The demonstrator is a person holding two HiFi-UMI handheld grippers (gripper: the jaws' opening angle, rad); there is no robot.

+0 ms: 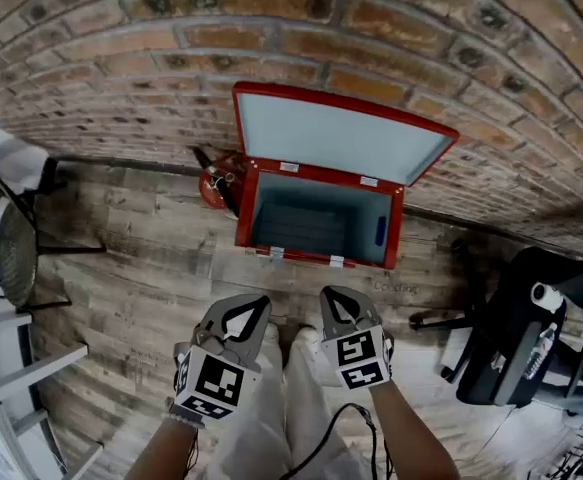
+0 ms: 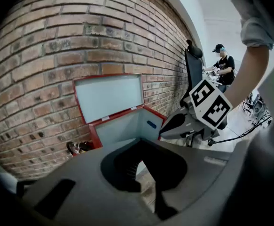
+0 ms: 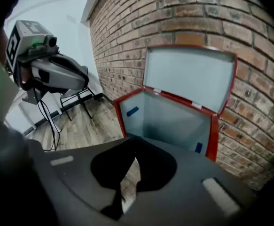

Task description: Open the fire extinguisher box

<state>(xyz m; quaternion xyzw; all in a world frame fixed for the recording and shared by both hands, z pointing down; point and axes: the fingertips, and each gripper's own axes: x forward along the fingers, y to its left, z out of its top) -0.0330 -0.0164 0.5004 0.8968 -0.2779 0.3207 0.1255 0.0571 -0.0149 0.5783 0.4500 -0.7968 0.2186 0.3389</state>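
Observation:
The red fire extinguisher box (image 1: 316,260) stands on the wooden floor against the brick wall. Its lid (image 1: 331,133) is swung up and leans back on the bricks, and the pale grey-blue inside looks empty. The box (image 2: 122,126) and the box (image 3: 174,121) appear ahead in both gripper views. My left gripper (image 1: 254,305) and right gripper (image 1: 333,300) hang side by side in front of the box, well short of it. Both are shut, with nothing between the fingers. The left gripper (image 2: 141,147) and right gripper (image 3: 134,142) each show only a thin sliver between their pads.
A red fire extinguisher (image 1: 219,183) lies at the box's left side by the wall. A mesh chair (image 1: 1,238) stands at the left and a black office chair (image 1: 521,318) at the right. A person (image 2: 223,65) sits far off by the wall.

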